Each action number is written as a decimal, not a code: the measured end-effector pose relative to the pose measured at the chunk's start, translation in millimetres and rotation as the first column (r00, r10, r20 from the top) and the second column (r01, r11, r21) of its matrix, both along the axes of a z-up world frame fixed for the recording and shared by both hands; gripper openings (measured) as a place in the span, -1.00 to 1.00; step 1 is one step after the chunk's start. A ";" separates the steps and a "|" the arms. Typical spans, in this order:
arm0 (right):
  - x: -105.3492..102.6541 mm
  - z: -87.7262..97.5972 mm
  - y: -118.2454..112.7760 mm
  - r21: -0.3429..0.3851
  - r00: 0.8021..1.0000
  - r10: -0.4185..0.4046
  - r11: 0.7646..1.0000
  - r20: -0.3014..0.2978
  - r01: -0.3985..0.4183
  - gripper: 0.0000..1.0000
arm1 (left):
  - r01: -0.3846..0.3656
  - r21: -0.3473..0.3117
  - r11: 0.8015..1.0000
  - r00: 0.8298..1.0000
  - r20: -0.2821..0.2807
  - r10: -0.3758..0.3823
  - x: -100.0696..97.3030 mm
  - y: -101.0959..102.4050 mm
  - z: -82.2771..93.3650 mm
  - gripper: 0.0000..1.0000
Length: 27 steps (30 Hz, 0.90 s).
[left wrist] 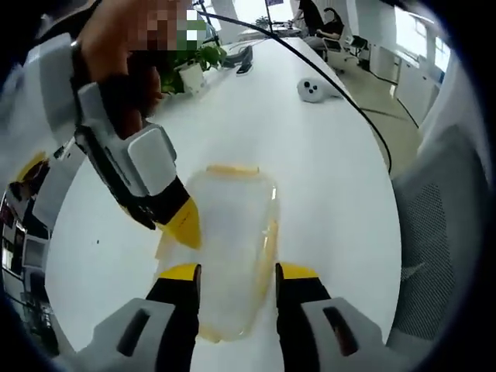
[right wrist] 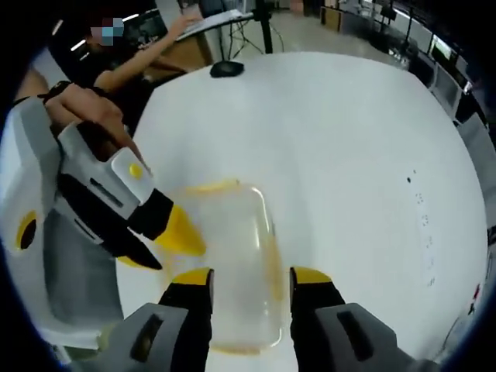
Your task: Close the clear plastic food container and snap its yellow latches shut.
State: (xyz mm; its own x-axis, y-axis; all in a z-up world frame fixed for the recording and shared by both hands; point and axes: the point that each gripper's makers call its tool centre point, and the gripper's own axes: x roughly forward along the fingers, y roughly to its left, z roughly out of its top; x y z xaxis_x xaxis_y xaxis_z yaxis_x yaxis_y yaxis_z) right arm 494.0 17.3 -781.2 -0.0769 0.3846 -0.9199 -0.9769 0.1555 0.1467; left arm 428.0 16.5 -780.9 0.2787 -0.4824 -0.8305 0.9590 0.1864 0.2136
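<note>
White table (left wrist: 325, 170): container (left wrist: 232, 232) between jaws

A white table (left wrist: 325, 178) carried a potted plant (left wrist: 190, 66) at eleven o'clock. A black cable (left wrist: 349, 101) crossed it toward one o'clock beside a white controller (left wrist: 314, 89). A black mouse (right wrist: 226, 69) lay at twelve.

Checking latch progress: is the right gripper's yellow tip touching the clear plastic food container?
Touching. In the left gripper view the right gripper presses its yellow tip on the clear plastic food container at its edge.
</note>
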 end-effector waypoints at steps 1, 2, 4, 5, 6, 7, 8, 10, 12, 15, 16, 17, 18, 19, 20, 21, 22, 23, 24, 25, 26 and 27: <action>-1.7 0.2 -0.8 -0.001 1.000 0.001 1.000 0.002 -0.001 -0.20 | 0.004 0.008 1.000 1.000 -0.001 -0.004 0.5 1.9 -0.9 -0.15; -3.8 0.4 -0.9 -0.001 1.000 0.005 1.000 0.001 -0.005 -0.18 | 0.010 0.022 1.000 1.000 0.000 -0.010 0.0 4.6 -1.0 -0.15; -9.0 -0.1 -0.8 -0.001 1.000 0.018 1.000 0.004 -0.018 -0.09 | 0.006 0.028 1.000 1.000 -0.018 -0.006 -0.6 8.3 -2.3 -0.13; -11.4 -0.1 -1.7 -0.006 1.000 0.024 1.000 0.006 -0.024 -0.08 | 0.005 0.030 1.000 1.000 -0.024 -0.004 -1.0 9.2 -2.7 -0.11; -12.8 0.8 -1.0 0.000 1.000 0.024 1.000 0.005 -0.024 -0.09 | 0.005 0.032 0.999 1.000 -0.023 -0.004 -1.2 10.0 -2.1 -0.10; -13.4 1.3 -0.3 0.007 1.000 0.019 1.000 0.004 -0.019 -0.08 | 0.014 0.036 0.999 1.000 -0.019 -0.013 -1.9 11.4 -1.4 -0.10; -13.5 1.5 0.2 0.010 1.000 0.015 1.000 0.004 -0.015 -0.06 | 0.016 0.042 0.999 1.000 -0.023 -0.015 -2.6 13.1 -1.2 -0.08; -16.5 2.1 -0.5 0.008 1.000 0.021 1.000 0.009 -0.021 -0.05 | 0.016 0.040 0.999 0.999 -0.029 -0.015 -2.2 14.8 -0.7 -0.04; -18.0 2.1 -1.6 0.007 1.000 0.015 1.000 0.004 -0.015 0.00 | 0.018 0.045 0.999 0.999 -0.034 -0.016 -1.3 17.4 -1.4 -0.01; -20.4 3.7 -4.7 0.003 1.000 0.014 1.000 0.014 -0.014 0.08 | 0.032 0.058 0.998 0.999 -0.034 -0.030 0.6 22.8 -1.5 0.00; -21.9 4.3 -5.9 0.002 1.000 0.013 1.000 0.013 -0.013 0.10 | 0.035 0.055 0.998 0.999 -0.034 -0.033 0.3 23.5 -0.5 0.00; -23.7 4.8 -7.3 0.001 1.000 0.014 1.000 0.014 -0.014 0.11 | 0.037 0.047 0.998 0.999 -0.034 -0.035 1.5 24.0 0.2 0.01; -24.5 5.0 -8.4 0.001 1.000 0.016 1.000 0.017 -0.016 0.13 | 0.035 0.047 0.998 0.999 -0.035 -0.033 2.7 24.8 0.3 0.03; -25.0 5.2 -10.1 0.001 1.000 0.014 1.000 0.019 -0.014 0.15 | 0.034 0.045 0.998 0.999 -0.037 -0.033 3.9 25.8 0.4 0.04; -25.7 5.6 -12.0 0.001 1.000 0.010 1.000 0.020 -0.010 0.18 | 0.035 0.043 0.998 0.999 -0.040 -0.033 3.9 26.1 0.8 0.06; -26.8 6.1 -13.4 0.005 1.000 0.009 1.000 0.021 -0.009 0.20 | 0.036 0.043 0.998 0.998 -0.044 -0.034 4.2 26.5 0.5 0.07; -27.5 6.3 -14.7 0.008 1.000 0.006 1.000 0.021 -0.006 0.21 | 0.041 0.050 0.998 0.998 -0.042 -0.039 5.6 27.8 -0.4 0.07; -28.1 6.0 -17.5 0.009 1.000 0.005 1.000 0.029 -0.005 0.24 | 0.046 0.053 0.998 0.998 -0.039 -0.044 6.9 28.8 -0.4 0.08; -27.7 5.5 -19.5 0.008 0.999 0.003 1.000 0.037 -0.003 0.26 | 0.046 0.056 0.997 0.998 -0.037 -0.044 9.2 30.3 -0.3 0.09; -29.1 4.5 -22.8 0.008 0.999 0.001 1.000 0.038 -0.001 0.26 | 0.040 0.056 0.998 0.999 -0.037 -0.038 11.5 31.7 0.1 0.10; -30.0 4.0 -24.5 0.009 0.999 -0.001 1.000 0.037 0.001 0.27 | 0.038 0.055 0.998 0.999 -0.037 -0.036 12.0 32.0 0.6 0.11; -31.3 3.7 -27.1 0.009 0.999 -0.007 1.000 0.040 0.007 0.29 | 0.037 0.052 0.998 0.999 -0.038 -0.035 13.3 32.8 1.1 0.13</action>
